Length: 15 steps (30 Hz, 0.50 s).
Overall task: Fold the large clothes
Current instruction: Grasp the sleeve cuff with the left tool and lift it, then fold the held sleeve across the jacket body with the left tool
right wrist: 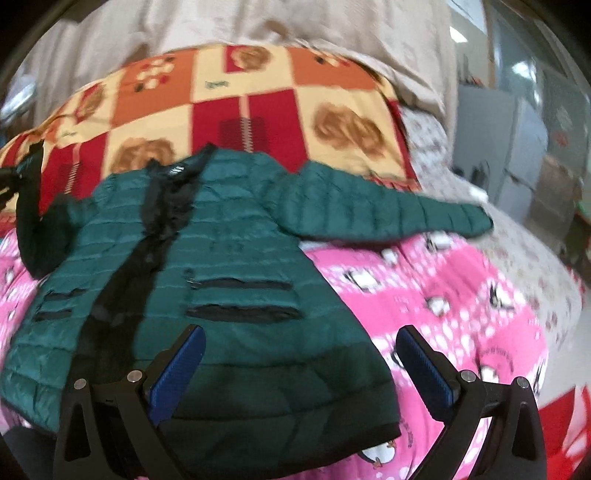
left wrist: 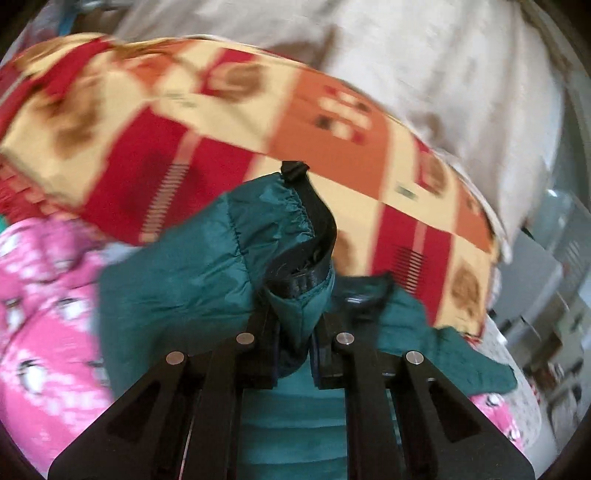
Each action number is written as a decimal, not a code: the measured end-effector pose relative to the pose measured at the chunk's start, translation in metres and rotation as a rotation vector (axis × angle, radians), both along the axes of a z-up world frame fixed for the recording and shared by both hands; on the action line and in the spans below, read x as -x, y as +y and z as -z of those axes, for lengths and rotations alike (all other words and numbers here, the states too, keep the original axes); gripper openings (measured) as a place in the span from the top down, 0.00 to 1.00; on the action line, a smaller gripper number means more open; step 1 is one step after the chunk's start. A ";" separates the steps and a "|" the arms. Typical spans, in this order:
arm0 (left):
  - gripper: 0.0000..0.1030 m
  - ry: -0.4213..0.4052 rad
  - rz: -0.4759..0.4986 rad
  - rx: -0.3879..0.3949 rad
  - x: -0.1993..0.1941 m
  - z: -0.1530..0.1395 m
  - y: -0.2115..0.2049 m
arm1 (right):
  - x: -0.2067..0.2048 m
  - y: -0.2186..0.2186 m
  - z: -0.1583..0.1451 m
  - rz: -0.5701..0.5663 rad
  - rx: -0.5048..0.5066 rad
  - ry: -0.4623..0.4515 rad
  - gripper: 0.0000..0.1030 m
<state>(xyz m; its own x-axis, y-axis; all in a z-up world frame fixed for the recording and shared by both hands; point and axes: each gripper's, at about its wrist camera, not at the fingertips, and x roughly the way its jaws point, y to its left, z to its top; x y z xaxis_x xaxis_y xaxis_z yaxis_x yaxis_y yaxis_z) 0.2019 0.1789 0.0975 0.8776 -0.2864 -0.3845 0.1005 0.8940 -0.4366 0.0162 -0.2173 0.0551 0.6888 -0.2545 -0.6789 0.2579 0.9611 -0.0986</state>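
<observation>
A dark green quilted jacket (right wrist: 229, 258) lies front up on a pink penguin-print blanket (right wrist: 443, 295), with its right sleeve (right wrist: 388, 210) stretched out to the side. My left gripper (left wrist: 295, 314) is shut on the cuff of the other sleeve (left wrist: 229, 254), which is lifted and bunched in front of the camera. At the left edge of the right wrist view that raised sleeve (right wrist: 27, 206) hangs up off the bed. My right gripper (right wrist: 299, 354) stands open above the jacket's lower hem, blue pads (right wrist: 177, 365) wide apart, nothing between them.
A red, orange and cream patchwork blanket (right wrist: 240, 107) lies beyond the jacket, and a beige cover (right wrist: 258, 22) behind it. Grey cabinets and clutter (right wrist: 517, 147) stand to the right, past the bed's edge.
</observation>
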 end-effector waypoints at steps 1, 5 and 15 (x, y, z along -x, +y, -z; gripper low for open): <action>0.89 -0.004 0.031 -0.011 -0.006 -0.005 -0.020 | -0.001 -0.005 0.003 0.039 0.001 0.010 0.01; 0.90 -0.003 0.136 -0.004 -0.029 -0.013 -0.083 | -0.005 -0.020 0.012 0.115 -0.019 0.055 0.01; 0.90 0.052 0.463 0.030 -0.078 0.010 -0.230 | -0.008 -0.033 0.021 0.066 -0.144 0.020 0.01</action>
<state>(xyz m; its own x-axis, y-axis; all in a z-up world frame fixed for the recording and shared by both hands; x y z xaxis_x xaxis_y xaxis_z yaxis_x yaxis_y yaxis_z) 0.2801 -0.0511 0.0871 0.6343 -0.6550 -0.4106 0.4632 0.7473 -0.4764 0.0240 -0.2504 0.0345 0.6598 -0.1977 -0.7250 0.3206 0.9466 0.0337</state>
